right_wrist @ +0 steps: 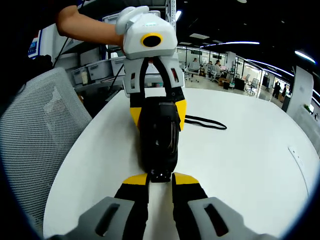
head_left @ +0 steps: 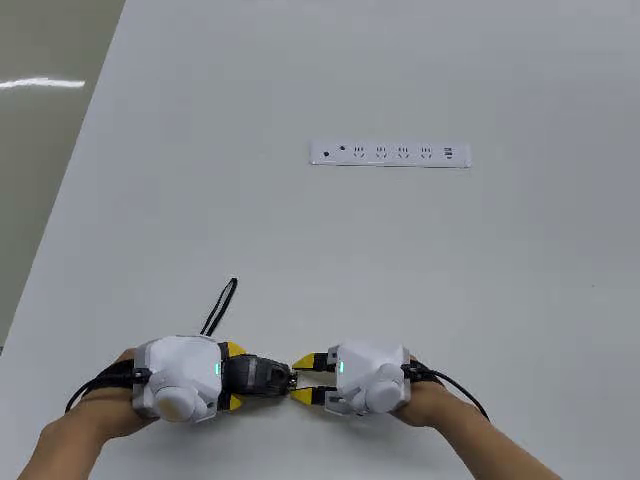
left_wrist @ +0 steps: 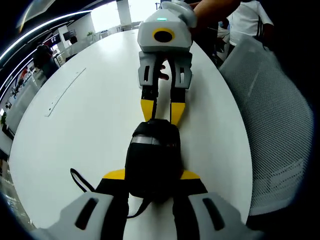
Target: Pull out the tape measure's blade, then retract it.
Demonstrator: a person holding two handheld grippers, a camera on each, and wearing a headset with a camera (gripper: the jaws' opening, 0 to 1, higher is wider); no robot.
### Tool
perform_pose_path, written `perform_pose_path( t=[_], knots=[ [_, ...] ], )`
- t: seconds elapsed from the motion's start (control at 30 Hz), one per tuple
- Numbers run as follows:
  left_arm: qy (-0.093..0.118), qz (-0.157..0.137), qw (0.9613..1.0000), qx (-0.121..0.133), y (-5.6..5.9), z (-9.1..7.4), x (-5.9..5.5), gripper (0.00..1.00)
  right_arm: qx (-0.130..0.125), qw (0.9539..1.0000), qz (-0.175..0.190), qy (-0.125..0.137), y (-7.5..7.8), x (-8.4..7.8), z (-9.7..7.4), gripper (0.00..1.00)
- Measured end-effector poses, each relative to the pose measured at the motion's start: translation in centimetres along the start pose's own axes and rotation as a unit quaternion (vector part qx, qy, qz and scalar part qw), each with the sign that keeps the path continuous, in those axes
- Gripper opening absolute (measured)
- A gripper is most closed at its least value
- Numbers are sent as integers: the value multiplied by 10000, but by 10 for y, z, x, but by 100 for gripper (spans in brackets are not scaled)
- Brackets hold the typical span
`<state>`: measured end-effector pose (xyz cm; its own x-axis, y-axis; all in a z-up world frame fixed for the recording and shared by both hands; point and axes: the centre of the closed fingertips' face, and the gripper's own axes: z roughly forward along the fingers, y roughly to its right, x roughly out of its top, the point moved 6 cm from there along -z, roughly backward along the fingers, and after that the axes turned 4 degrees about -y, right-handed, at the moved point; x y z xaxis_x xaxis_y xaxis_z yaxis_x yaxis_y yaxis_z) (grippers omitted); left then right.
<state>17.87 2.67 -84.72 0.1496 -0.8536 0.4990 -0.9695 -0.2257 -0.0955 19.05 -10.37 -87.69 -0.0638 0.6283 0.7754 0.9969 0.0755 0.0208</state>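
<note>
Tape measure (head_left: 255, 377), black and compact, lies at the near edge of the white table (head_left: 400, 260), held crosswise between the two grippers. The left gripper (head_left: 232, 376) has its yellow-tipped jaws clamped on either flank of the case, which the left gripper view shows as the body (left_wrist: 152, 160) wedged firmly between them. A thin black wrist strap (head_left: 220, 308) trails from the case across the tabletop, away from the person. Facing it, the right gripper (head_left: 304, 379) meets the case's other end; in the right gripper view its jaws stand narrowly apart and press against both sides of a small black tab (right_wrist: 160, 176) at the mouth of the case. No length of blade shows between the tab and the case. A hand (head_left: 105, 405) holds each gripper. Farther back on the table, well apart from the grippers, lies a white power strip (head_left: 390, 154). A grey mesh chair (left_wrist: 270, 125) stands beside the table edge.
</note>
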Motion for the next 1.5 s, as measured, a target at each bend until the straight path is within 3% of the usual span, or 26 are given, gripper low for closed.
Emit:
perform_pose_path(
  t=[0.4, 1.5],
  knots=[
    [73, -113, 9999, -6, -1, 0, -3, 29, 26, 10000, -3, 61, 2, 1, 3, 14],
    [122, -267, 9996, -5, -1, -1, -5, 29, 62, 9997, -179, -153, 4, 4, 3, 11]
  ],
)
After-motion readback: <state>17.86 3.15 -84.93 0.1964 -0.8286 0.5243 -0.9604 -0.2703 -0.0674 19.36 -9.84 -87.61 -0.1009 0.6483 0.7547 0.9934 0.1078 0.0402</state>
